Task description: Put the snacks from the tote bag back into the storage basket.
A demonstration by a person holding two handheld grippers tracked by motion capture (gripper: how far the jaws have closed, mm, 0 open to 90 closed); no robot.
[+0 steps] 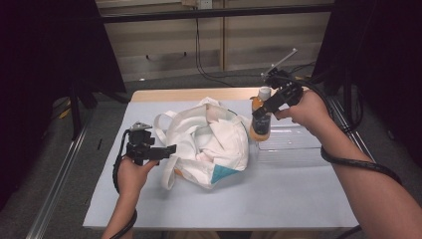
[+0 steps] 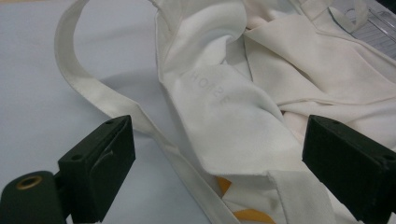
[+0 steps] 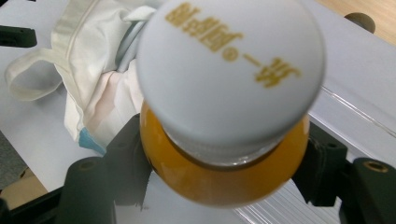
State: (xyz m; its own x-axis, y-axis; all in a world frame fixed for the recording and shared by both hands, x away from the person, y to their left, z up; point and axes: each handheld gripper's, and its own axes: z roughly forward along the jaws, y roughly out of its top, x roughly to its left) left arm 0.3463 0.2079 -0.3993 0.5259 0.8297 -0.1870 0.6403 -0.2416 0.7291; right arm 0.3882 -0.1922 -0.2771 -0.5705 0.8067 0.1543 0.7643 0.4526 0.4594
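A white cloth tote bag lies crumpled in the middle of the pale table, one strap looped out to its left. My left gripper rests at the bag's left edge, open. In the left gripper view its jaws stand wide apart with the bag's fabric lying ahead between them, untouched. My right gripper is shut on an orange juice bottle with a white cap. The bottle is upright at the bag's right side, by the near-left corner of a clear tray.
The clear plastic tray sits on the table's right half. Black stands and cables flank the table left and right. The table's front strip is bare. A teal patch shows at the bag's near edge.
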